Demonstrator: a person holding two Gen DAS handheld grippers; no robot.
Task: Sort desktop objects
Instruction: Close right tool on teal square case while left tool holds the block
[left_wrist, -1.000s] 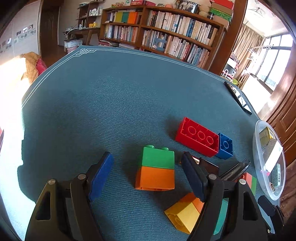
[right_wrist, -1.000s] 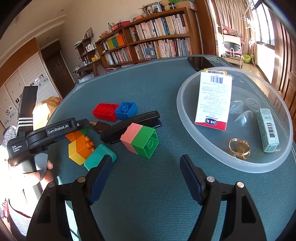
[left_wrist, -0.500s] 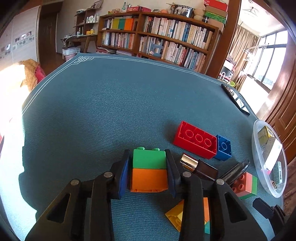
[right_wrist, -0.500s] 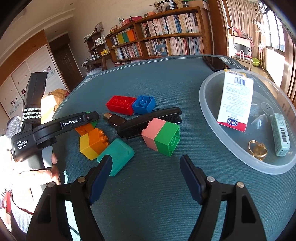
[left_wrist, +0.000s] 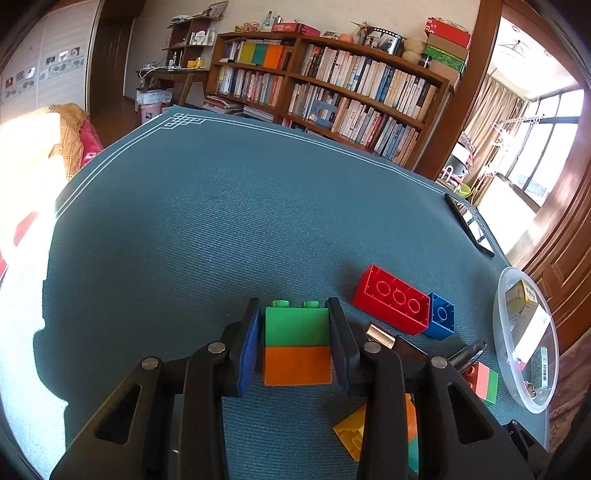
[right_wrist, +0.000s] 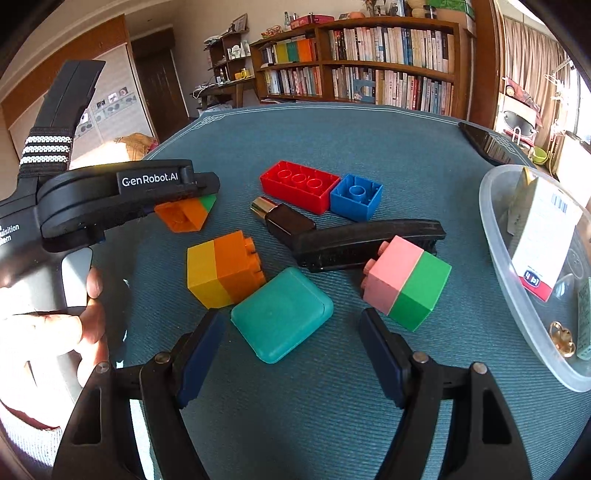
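Observation:
My left gripper (left_wrist: 295, 341) is shut on a green-and-orange brick stack (left_wrist: 297, 347) and holds it over the blue table mat; it also shows in the right wrist view (right_wrist: 184, 216). My right gripper (right_wrist: 291, 354) is open, with a teal case (right_wrist: 282, 319) lying between its fingers. A yellow-and-orange stack (right_wrist: 221, 273) lies to its left and a pink-and-green stack (right_wrist: 406, 282) to its right. A red brick (right_wrist: 299, 184), a blue brick (right_wrist: 356, 197), a dark lipstick tube (right_wrist: 280, 218) and a black hair clip (right_wrist: 365, 240) lie beyond.
A clear plastic bowl (right_wrist: 495, 229) at the right holds small boxes, a card and a gold ring. A black phone (right_wrist: 484, 142) lies at the far right edge of the mat. The mat (left_wrist: 221, 221) stretches bare to the far left. A bookshelf stands behind.
My left gripper closed on the green-and-orange stack and lifted it. My right gripper moved forward and left, so the teal case now lies between its fingers.

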